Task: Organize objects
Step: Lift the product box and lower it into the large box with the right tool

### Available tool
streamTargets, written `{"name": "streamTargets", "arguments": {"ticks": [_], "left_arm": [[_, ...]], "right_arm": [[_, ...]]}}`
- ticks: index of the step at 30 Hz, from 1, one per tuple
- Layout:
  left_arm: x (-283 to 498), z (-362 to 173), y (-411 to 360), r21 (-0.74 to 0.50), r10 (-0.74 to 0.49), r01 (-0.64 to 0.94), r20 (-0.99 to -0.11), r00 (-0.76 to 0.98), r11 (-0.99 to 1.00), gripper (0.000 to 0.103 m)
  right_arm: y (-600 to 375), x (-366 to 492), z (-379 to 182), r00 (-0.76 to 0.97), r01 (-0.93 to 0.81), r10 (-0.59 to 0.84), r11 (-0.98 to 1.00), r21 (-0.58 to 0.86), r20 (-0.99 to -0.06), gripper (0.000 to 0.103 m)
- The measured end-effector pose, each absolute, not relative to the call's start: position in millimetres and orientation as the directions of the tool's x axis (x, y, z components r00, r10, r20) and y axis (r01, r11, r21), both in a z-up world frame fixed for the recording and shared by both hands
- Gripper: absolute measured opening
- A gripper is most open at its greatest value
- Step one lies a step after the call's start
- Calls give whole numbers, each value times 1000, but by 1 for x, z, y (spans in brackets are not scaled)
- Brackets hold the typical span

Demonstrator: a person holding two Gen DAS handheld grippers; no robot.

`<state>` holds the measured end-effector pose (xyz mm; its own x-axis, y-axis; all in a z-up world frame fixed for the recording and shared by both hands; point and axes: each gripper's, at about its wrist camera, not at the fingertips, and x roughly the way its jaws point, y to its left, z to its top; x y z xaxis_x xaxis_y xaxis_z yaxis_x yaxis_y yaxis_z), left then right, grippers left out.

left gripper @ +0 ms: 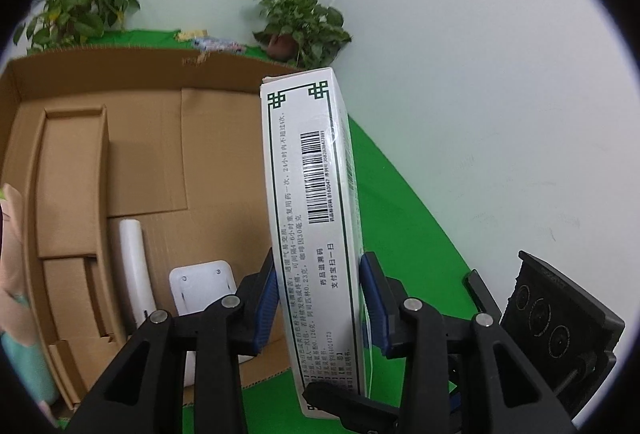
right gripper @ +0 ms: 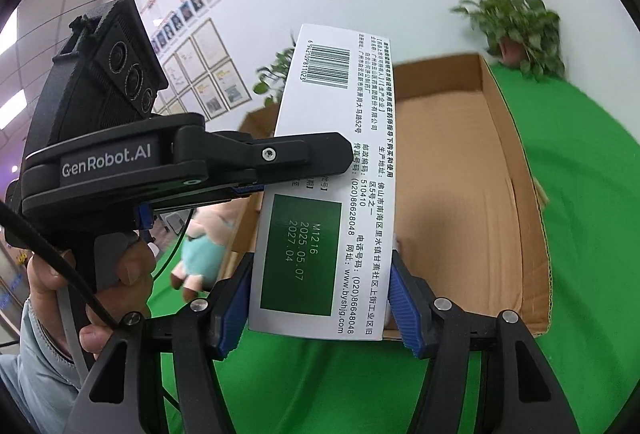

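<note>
A white medicine box (left gripper: 308, 193) with a barcode and green trim stands on end between my left gripper (left gripper: 322, 300); both blue pads press its narrow sides. In the right wrist view the same box (right gripper: 328, 201) shows its broad printed face with a dark green date panel, and my right gripper (right gripper: 320, 310) is shut across its lower end. A black finger of the left gripper (right gripper: 304, 153) clamps the box from the left. The box hangs over the near edge of an open cardboard carton (left gripper: 140, 153) (right gripper: 460, 173).
Two white plastic pieces (left gripper: 134, 266) (left gripper: 200, 286) lie inside the carton. A pink and teal plush toy (right gripper: 202, 250) sits at the carton's left side. Potted plants (left gripper: 296, 25) (right gripper: 520, 29) stand by the wall. A green cloth (right gripper: 580, 213) covers the table. A hand (right gripper: 52, 274) grips the left handle.
</note>
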<state>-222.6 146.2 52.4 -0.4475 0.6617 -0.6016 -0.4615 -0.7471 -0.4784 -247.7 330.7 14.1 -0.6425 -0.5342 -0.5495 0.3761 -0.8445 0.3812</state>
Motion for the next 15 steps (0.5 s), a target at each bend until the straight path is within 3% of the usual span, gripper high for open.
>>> {"name": "streamTargets", "arguments": {"ticks": [15], "left_arm": [[-280, -26, 182, -532, 648, -384, -695, -310, -755, 38]], "right_arm": [[353, -307, -59, -534, 265, -471, -882, 390, -702, 59]]}}
